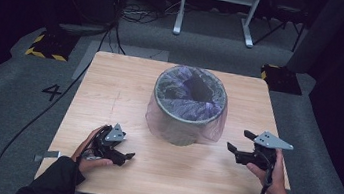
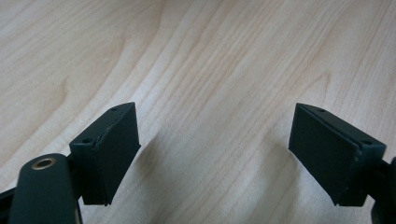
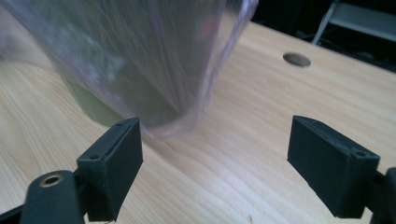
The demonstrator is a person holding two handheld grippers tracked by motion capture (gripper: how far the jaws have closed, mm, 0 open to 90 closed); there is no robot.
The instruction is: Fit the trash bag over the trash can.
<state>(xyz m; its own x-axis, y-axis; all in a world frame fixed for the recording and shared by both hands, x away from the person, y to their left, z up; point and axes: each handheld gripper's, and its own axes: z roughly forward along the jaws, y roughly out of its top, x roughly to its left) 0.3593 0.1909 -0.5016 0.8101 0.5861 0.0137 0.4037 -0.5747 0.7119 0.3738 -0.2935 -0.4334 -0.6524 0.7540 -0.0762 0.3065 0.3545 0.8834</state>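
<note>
Grey bin point(image 1: 187, 110) stands upright on the wooden bench point(image 1: 110, 89), a little toward 12 o'clock of bench centre. A clear plastic liner bag point(image 1: 209, 127) sits in it, folded over the rim and hanging loose down the outer wall nearly to the bench top. Dark crumpled folds of the liner show inside the mouth.

Left gripper point(image 1: 119, 156) lies at about 8 o'clock from the bin, low over the bench, held in the person's left hand point(image 1: 89, 154). Jaws point roughly toward 3 o'clock. In the left gripper view the jaws stand wide apart with bare wood grain between them, nothing held.

Right gripper point(image 1: 240, 142) sits at about 4 o'clock from the bin, near its wall but apart from it, held in the right hand point(image 1: 270, 176). Jaws point toward 9 o'clock, at the bin. In the right gripper view the jaws are spread wide, nothing between the pads; the liner's hanging skirt and the bin's lower wall stand just beyond the left-side jaw, not touching it. A round hole point(image 3: 296, 59) in the bench shows farther off.

Cables trail from both grippers off the near edge at 6 o'clock.
</note>
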